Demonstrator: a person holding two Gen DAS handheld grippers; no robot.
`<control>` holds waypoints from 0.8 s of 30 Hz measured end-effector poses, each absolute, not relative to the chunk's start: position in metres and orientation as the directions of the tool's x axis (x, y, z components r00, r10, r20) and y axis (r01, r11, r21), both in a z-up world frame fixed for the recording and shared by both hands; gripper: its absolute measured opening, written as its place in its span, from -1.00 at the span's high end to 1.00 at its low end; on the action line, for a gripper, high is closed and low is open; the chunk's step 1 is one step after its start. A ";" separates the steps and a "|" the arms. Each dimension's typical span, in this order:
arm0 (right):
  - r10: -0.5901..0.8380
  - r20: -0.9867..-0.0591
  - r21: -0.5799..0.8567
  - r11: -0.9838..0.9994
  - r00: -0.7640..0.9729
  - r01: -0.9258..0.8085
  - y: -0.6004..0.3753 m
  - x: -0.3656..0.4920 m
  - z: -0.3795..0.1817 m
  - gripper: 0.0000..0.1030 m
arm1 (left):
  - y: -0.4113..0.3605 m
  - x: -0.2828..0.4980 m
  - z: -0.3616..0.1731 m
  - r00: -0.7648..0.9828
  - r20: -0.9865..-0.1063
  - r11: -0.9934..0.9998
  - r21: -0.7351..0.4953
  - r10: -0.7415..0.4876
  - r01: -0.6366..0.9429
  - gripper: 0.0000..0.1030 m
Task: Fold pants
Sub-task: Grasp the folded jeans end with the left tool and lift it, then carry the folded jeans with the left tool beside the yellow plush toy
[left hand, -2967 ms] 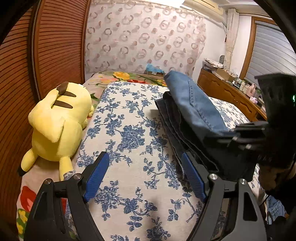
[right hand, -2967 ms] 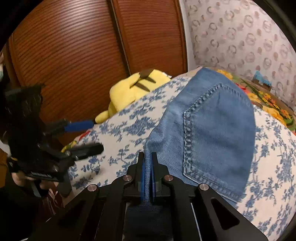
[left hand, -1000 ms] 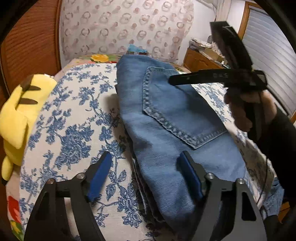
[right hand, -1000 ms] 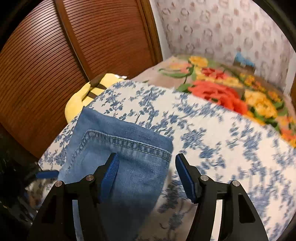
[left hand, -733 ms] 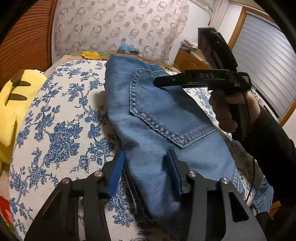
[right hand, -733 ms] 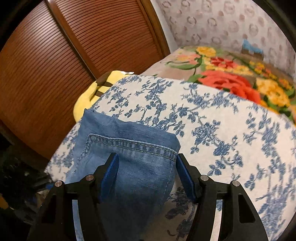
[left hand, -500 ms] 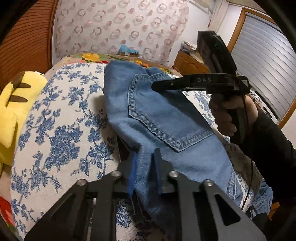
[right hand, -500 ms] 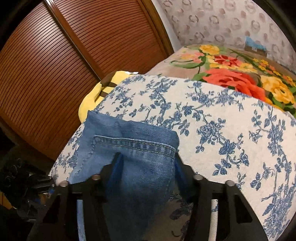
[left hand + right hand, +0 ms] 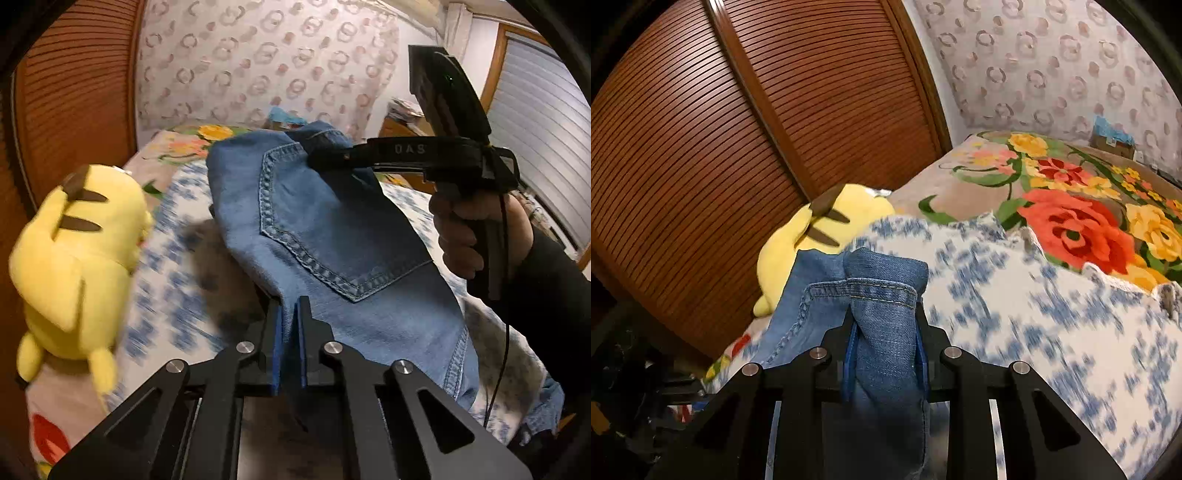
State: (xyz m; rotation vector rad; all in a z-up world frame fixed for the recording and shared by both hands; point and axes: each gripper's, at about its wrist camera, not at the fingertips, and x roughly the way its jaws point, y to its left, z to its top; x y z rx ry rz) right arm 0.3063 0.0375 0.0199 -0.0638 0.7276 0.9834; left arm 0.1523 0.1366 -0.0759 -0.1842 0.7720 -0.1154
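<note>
Folded blue jeans (image 9: 332, 236) hang above the blue-flowered bed cover (image 9: 173, 266), back pocket up. My left gripper (image 9: 290, 310) is shut on their near edge, a thin strip of denim pinched between the blue pads. In the right wrist view my right gripper (image 9: 884, 317) holds a thick fold of the jeans (image 9: 886, 295) at the waistband end; its jaws are still closing and the pads press on the denim. From the left wrist view the right gripper (image 9: 332, 158) reaches in from the right, held by a hand (image 9: 465, 229) in a dark sleeve.
A yellow plush toy (image 9: 74, 258) lies on the bed's left side beside brown louvred doors (image 9: 738, 129). A bright flowered blanket (image 9: 1071, 206) covers the bed's far end. A wooden dresser (image 9: 402, 125) and window blinds (image 9: 546, 129) stand at the right.
Both grippers have closed onto the jeans. The jeans have risen off the bed cover and shifted toward the plush toy's side; the bedding now blurs with motion.
</note>
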 end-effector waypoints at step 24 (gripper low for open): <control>0.599 -0.596 0.263 0.775 0.535 -0.575 0.144 0.396 -0.016 0.37 | 0.236 0.273 -0.074 0.710 -0.704 0.999 -0.029 -0.035 0.019 0.91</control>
